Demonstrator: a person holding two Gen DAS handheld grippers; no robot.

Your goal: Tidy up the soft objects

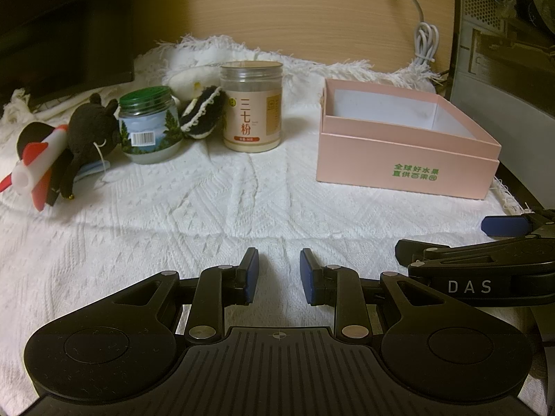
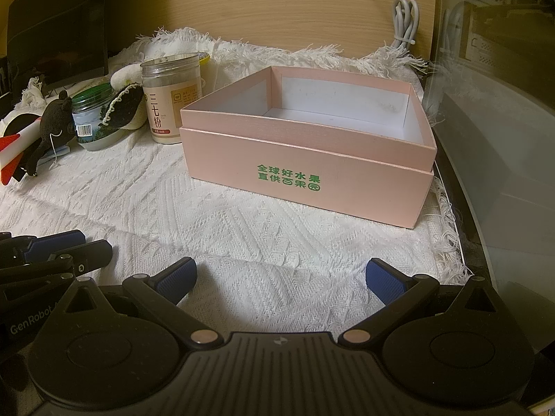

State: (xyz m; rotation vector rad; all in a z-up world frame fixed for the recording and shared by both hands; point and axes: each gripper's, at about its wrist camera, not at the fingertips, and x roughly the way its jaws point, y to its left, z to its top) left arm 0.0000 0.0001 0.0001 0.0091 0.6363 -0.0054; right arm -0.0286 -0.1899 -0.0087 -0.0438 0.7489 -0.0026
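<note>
An open pink box [image 1: 406,152] with a white, empty inside stands on the white cloth at the right; it also shows in the right wrist view [image 2: 305,173]. At the far left lie a black plush toy [image 1: 88,128], a black-and-white plush [image 1: 203,112], a white plush [image 1: 185,81] behind it, and a red-and-white rocket toy [image 1: 38,159]. My left gripper [image 1: 279,275] is open and empty, low over the cloth. My right gripper [image 2: 281,280] is wide open and empty in front of the box; it also shows in the left wrist view [image 1: 458,239].
A green-lidded jar [image 1: 149,126] and a tall clear jar of powder [image 1: 252,107] stand among the plush toys. A dark monitor [image 1: 66,31] is at the back left, a coiled white cable [image 1: 425,43] on the wooden wall, and a computer case [image 1: 506,41] at the right.
</note>
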